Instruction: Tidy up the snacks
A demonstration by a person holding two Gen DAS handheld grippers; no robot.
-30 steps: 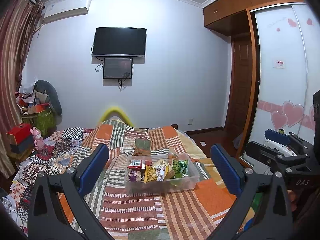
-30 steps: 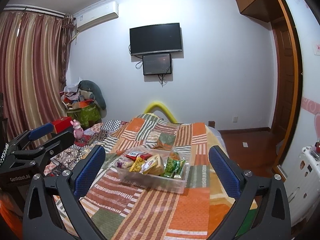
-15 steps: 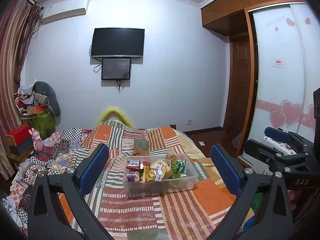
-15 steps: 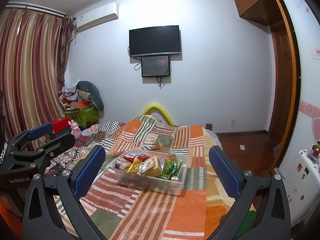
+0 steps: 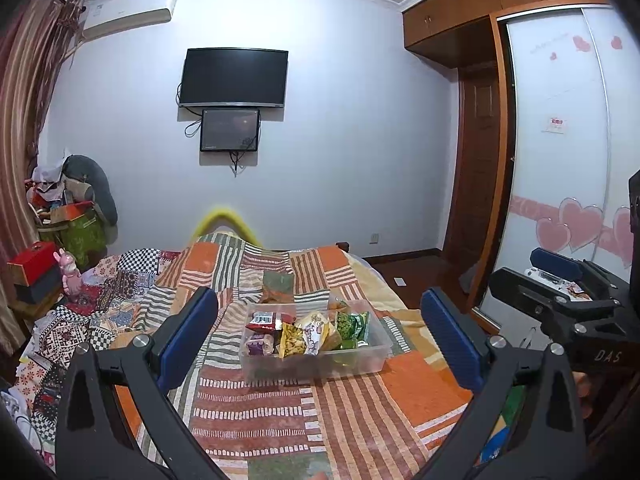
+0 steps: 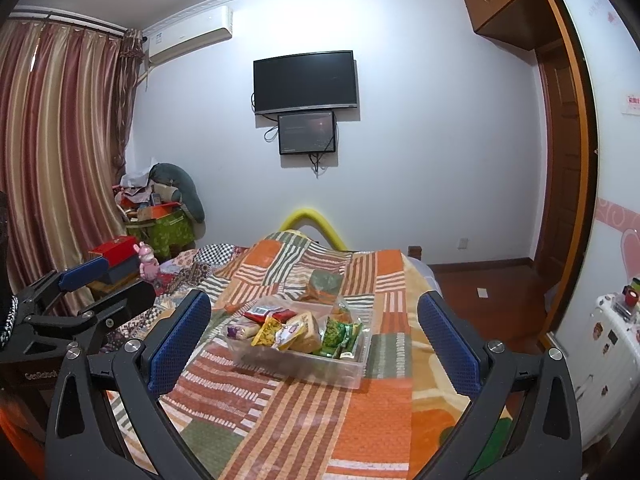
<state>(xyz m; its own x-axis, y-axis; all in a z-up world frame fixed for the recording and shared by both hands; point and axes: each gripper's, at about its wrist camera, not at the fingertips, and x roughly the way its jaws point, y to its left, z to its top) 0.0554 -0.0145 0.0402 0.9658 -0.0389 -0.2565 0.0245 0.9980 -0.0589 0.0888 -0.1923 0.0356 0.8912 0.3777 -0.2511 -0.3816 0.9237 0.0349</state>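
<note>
A clear plastic bin (image 5: 372, 356) (image 6: 352, 372) sits on the striped patchwork bedspread (image 5: 256, 412) (image 6: 304, 432). It holds several snack packets: a red one (image 5: 266, 319), yellow ones (image 5: 294, 340) and green ones (image 5: 352, 326) (image 6: 338, 336). My left gripper (image 5: 320, 344) is open and empty, held back from the bin. My right gripper (image 6: 314, 344) is open and empty, also short of the bin. Each gripper shows at the edge of the other's view, the right one (image 5: 560, 296) and the left one (image 6: 80, 300).
A pink toy (image 5: 70, 270) and a red box (image 5: 34, 262) stand left of the bed, near piled bags (image 5: 76, 224). A wardrobe with sliding doors (image 5: 560, 160) and a wooden door (image 5: 476, 184) are on the right. A TV (image 5: 234, 76) hangs on the far wall.
Both views have shifted slightly; the bin sits a little lower and closer in the frames. Both grippers stay open and empty.
</note>
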